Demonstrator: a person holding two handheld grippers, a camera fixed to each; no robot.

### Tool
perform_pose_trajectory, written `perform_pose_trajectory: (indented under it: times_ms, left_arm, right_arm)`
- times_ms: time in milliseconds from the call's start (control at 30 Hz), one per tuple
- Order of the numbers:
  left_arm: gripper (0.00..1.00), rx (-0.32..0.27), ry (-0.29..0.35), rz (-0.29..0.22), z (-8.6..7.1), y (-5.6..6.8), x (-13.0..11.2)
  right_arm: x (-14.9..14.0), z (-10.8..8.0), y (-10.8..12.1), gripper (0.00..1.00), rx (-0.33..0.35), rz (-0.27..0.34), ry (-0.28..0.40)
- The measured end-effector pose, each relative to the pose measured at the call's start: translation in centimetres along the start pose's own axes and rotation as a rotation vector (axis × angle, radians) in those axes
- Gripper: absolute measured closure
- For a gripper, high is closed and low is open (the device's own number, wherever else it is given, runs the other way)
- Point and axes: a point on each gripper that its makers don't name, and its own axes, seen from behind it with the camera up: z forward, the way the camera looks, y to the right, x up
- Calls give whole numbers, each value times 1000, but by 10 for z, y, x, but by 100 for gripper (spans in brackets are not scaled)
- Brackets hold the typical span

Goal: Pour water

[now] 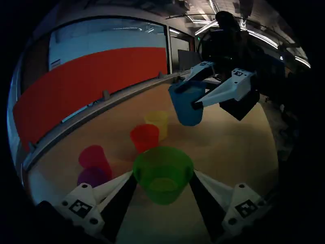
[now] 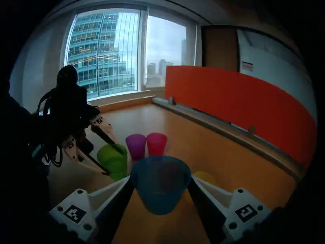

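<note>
1. The left gripper [image 1: 162,179] pinches the green cup [image 1: 163,168] between its two fingers, one pressed on each side of the wall. In the left gripper view the cup sits low and centred with its mouth open upward.
2. The right gripper [image 2: 160,181] likewise clamps the blue cup [image 2: 160,185] on both sides. In the left gripper view it appears farther off, with the blue cup raised above the tabletop [image 1: 231,146] and slightly tilted.
3. Whether either held cup contains water cannot be told.
4. Four further cups stand on the tabletop. The red cup [image 1: 144,137] is just beyond the green cup, and the yellow cup [image 1: 158,121] is just behind the red one. The pink cup [image 1: 93,157] and the purple cup [image 1: 92,177] stand together to the left.
5. In the right gripper view the green cup, held by the left gripper, leans beside the purple cup and the pink cup.
6. A red partition [image 1: 89,81] runs along the far edge of the tabletop, and a window [image 2: 105,53] lies behind the person [image 2: 67,95].
</note>
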Motion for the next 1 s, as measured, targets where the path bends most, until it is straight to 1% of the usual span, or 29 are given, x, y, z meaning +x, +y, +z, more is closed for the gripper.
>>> perform_pose_trajectory:
  times_ms: [267, 467, 700, 1000]
  left_arm:
    - [14, -21, -46, -4, 12, -2, -17]
    - [14, -31, -60, -12, 20, -6, -22]
    - [14, -35, -60, -29, 27, -9, -28]
    - [14, -38, -62, -37, 30, -10, -37]
  right_arm:
    - [-23, 13, -4, 8, 25, -5, -46]
    - [-37, 21, -7, 8, 35, -7, -74]
    - [-42, 28, -8, 8, 43, -1, -85]
    - [-48, 31, -8, 8, 36, 0, -97]
